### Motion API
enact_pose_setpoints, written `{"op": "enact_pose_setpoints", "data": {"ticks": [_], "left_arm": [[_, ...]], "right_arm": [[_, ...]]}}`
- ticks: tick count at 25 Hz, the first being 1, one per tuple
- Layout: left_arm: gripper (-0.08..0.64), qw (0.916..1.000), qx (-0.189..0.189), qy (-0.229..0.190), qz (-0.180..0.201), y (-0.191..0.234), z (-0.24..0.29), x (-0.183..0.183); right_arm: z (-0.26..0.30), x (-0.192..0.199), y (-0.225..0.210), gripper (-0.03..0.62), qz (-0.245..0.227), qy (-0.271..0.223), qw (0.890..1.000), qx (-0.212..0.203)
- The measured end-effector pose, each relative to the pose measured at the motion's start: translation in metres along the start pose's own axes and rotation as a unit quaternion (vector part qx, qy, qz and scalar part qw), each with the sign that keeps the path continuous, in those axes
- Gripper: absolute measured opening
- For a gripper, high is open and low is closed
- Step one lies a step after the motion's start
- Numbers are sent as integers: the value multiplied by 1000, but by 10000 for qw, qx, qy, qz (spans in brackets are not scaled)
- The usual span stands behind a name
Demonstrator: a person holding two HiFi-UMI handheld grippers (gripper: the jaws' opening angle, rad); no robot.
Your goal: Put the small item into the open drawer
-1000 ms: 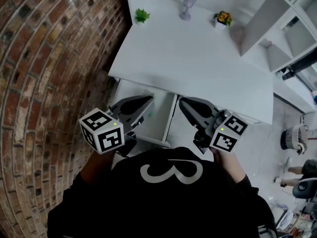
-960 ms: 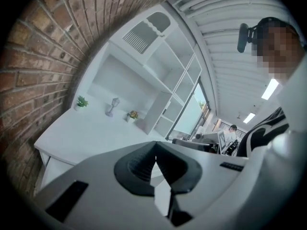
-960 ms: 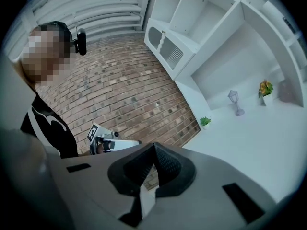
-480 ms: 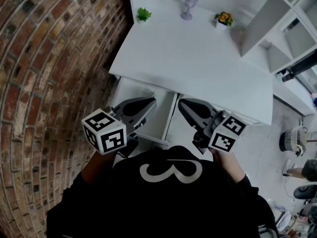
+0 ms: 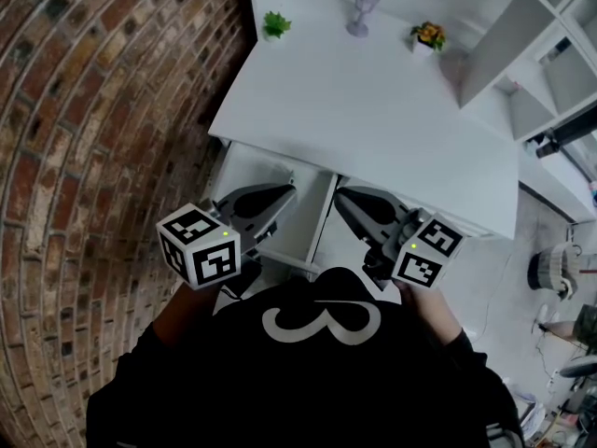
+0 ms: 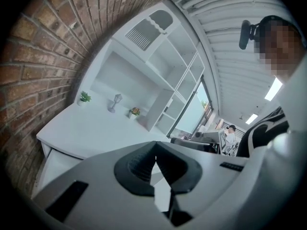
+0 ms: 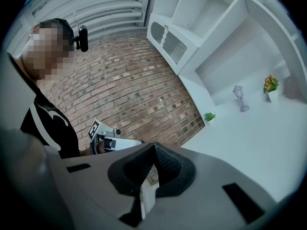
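Both grippers hang in front of the person's chest, below the front edge of a white desk [image 5: 373,110]. My left gripper [image 5: 287,192] points right toward the drawer, its jaws closed with nothing between them [image 6: 155,145]. My right gripper [image 5: 341,195] points left, also shut and empty [image 7: 153,145]. A white drawer [image 5: 280,227] stands out under the desk edge between and beneath the grippers; its inside is mostly hidden. Small items stand at the desk's far edge: a green plant [image 5: 274,24], a grey lamp-like ornament [image 5: 362,12] and a pot of orange flowers [image 5: 428,35].
A brick wall [image 5: 103,110] runs along the left of the desk. White shelving [image 5: 522,54] rises at the right. A black object [image 5: 564,131] and clutter on the floor [image 5: 555,269] lie beyond the desk's right end.
The grippers stay shut and almost still in front of the drawer. The head view has drifted slightly, so the desk sits a little further right.
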State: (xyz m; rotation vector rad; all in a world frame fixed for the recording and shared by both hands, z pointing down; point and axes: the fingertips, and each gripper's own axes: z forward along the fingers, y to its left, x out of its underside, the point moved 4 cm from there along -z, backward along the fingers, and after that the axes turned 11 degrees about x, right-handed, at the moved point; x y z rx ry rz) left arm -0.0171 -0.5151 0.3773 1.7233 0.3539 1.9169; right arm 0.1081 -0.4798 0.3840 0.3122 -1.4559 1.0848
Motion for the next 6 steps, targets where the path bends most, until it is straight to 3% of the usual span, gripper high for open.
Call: {"op": "enact_pose_setpoints", "data": {"ticks": [6], "left_arm": [[3, 9999, -71, 20, -81, 7, 6, 4]], "right_arm": [[3, 3, -7, 9, -64, 51, 10000, -42]]}}
